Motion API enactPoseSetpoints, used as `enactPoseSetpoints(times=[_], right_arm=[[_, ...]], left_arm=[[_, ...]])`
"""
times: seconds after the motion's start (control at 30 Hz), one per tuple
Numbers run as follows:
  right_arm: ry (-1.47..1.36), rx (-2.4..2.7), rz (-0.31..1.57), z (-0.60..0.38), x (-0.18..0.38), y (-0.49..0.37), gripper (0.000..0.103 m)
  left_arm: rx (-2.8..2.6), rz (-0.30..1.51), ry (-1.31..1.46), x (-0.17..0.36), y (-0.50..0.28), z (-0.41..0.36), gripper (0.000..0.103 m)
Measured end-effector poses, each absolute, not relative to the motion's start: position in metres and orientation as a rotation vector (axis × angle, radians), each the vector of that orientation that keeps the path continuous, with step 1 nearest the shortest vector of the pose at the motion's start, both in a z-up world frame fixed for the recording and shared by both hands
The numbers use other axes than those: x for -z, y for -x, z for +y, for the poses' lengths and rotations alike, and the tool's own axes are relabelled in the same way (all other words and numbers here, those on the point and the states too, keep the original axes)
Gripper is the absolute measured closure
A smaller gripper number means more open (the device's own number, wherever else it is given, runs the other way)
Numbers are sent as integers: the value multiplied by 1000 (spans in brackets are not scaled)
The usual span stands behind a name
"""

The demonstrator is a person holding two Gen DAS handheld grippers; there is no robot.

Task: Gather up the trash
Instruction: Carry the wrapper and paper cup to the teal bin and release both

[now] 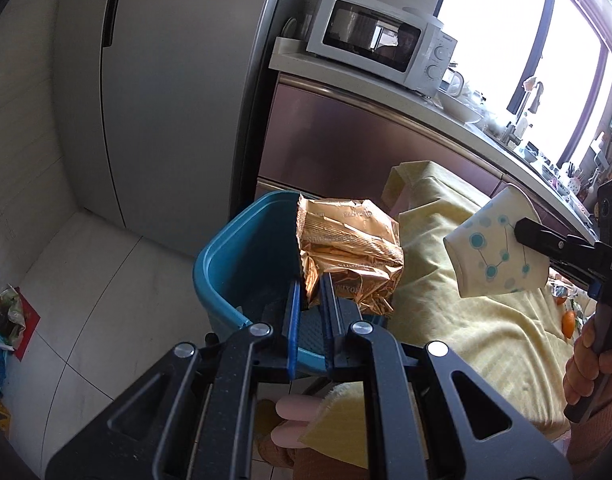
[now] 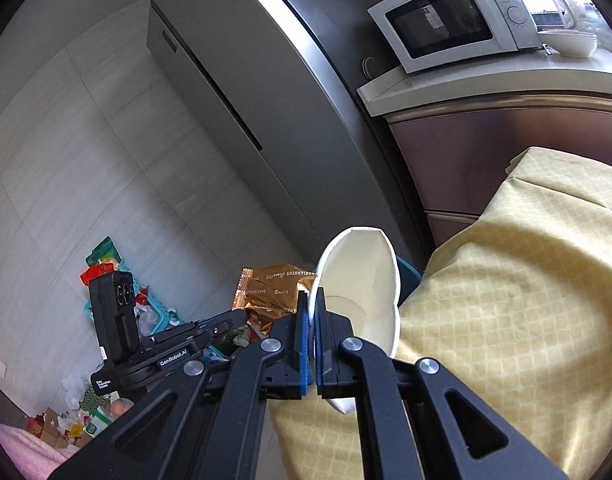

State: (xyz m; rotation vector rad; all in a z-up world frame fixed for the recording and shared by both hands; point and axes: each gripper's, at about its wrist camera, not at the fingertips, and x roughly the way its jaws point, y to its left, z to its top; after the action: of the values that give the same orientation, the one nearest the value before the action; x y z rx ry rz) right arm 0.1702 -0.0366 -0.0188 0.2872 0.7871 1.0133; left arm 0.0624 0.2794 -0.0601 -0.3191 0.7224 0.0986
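My left gripper (image 1: 309,292) is shut on a crumpled gold foil wrapper (image 1: 345,248) and holds it over the rim of a teal plastic bin (image 1: 226,264) on the floor. My right gripper (image 2: 314,300) is shut on the wall of a squashed white paper cup (image 2: 361,276). In the left wrist view the cup (image 1: 489,248) shows teal dots and hangs to the right of the wrapper, above the yellow tablecloth (image 1: 465,320). The right wrist view shows the wrapper (image 2: 270,292) and the left gripper (image 2: 210,328) to its left.
A grey fridge (image 1: 166,100) stands behind the bin. A counter with a white microwave (image 1: 381,40) runs to the right. Bags and teal baskets of clutter (image 2: 118,280) lie on the tiled floor at the left. The cloth-covered table (image 2: 525,300) is at the right.
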Motion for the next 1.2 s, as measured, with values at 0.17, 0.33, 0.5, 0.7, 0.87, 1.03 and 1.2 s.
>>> enactPoseSetpoints(times=[0.17, 0.33, 0.5, 0.7, 0.87, 1.03, 1.2], right_arm=[[-261, -1008, 824, -15, 29, -180, 101], [-239, -994, 857, 1, 41, -190, 101], [-221, -990, 898, 16, 53, -197, 101], [-182, -978, 946, 39, 66, -206, 99], [-172, -953, 975, 46, 76, -211, 97], [-176, -952, 963, 39, 76, -208, 95], [-186, -958, 946, 24, 73, -203, 90]], left_arm=[[-125, 758, 317, 73, -73, 284, 93], [-139, 789, 311, 86, -84, 284, 93], [-161, 819, 304, 97, -99, 282, 93], [-165, 845, 288, 109, -119, 278, 92], [-150, 865, 301, 120, -134, 274, 79], [-134, 859, 303, 126, -134, 268, 78], [-116, 817, 305, 118, -123, 262, 74]])
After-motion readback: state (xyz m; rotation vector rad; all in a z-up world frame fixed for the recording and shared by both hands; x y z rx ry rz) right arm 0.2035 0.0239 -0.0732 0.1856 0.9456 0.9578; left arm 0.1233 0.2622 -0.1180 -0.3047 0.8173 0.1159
